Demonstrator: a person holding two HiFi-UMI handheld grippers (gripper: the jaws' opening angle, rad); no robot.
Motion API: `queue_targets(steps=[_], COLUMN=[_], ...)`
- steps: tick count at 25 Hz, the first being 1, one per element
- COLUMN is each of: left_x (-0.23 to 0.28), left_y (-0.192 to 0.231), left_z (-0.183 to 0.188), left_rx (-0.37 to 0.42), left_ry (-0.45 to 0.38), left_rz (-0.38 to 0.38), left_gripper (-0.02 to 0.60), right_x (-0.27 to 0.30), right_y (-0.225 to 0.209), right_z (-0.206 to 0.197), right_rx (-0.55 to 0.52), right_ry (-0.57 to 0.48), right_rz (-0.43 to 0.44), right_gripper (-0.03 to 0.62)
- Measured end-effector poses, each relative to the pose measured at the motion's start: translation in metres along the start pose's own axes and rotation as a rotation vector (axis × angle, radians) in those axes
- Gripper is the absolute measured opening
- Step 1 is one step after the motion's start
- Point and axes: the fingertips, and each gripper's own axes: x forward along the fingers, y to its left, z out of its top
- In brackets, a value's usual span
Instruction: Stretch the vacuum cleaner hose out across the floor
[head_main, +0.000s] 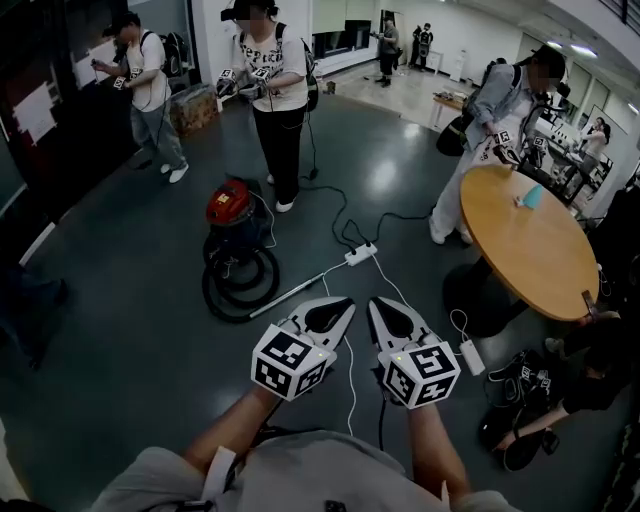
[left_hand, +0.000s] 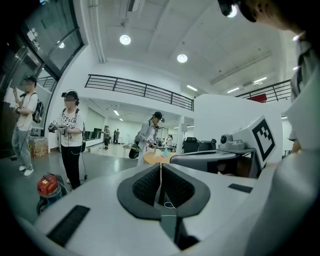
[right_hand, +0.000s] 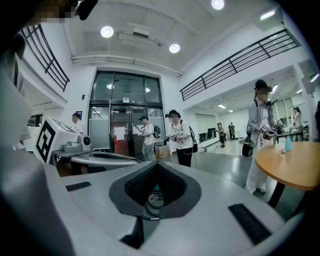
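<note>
The vacuum cleaner hose (head_main: 265, 285) lies coiled on the floor (head_main: 130, 300) just beside the red vacuum cleaner (head_main: 228, 203), so I judge the stretching is not begun. The left tongs (head_main: 343, 305) and right tongs (head_main: 379, 305) are fully closed on nothing, side by side and well apart from the hose, probably waiting to approach.

The dark floor (head_main: 130, 330) carries a red vacuum (head_main: 229, 205), its coiled hose (head_main: 270, 272) beside it, a white power strip (head_main: 361, 254) and 1 round table (head_main: 520, 250).
</note>
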Motion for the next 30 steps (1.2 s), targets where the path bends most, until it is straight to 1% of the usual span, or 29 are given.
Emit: queue_targets(steps=[9, 13, 16, 23, 30], left_x=[-0.005, -0.004, -0.008, -0.031, -0.081], left_y=[0.011, 0.018, 0.028, 0.07, 0.147], left_z=[-0.009, -0.015, -0.021, -0.023, -0.029], left_rx=[-0.006, 0.001, 0.008, -0.01, -0.05], left_ry=[0.006, 0.018, 0.029, 0.04, 0.018], left_rz=[0.039, 0.053, 0.084, 0.181, 0.287], left_gripper=[0.017, 0.017, 0.017, 0.017, 0.017], right_x=[0.004, 0.009, 0.017, 0.058, 0.126], right_y=[-0.001, -0.003, 0.0, 0.024, 0.074], right_z=[-0.006, -0.01, -0.012, -0.01, -0.015], right_rx=[-0.002, -0.03, -0.05, -0.077, -0.104], right_ry=[-0.004, -0.003, -0.003, 0.012, 0.051], right_rz=[0.018, 0.029, 0.055, 0.153, 0.234], right_gripper=[0.007, 0.008, 0.008, 0.008, 0.008])
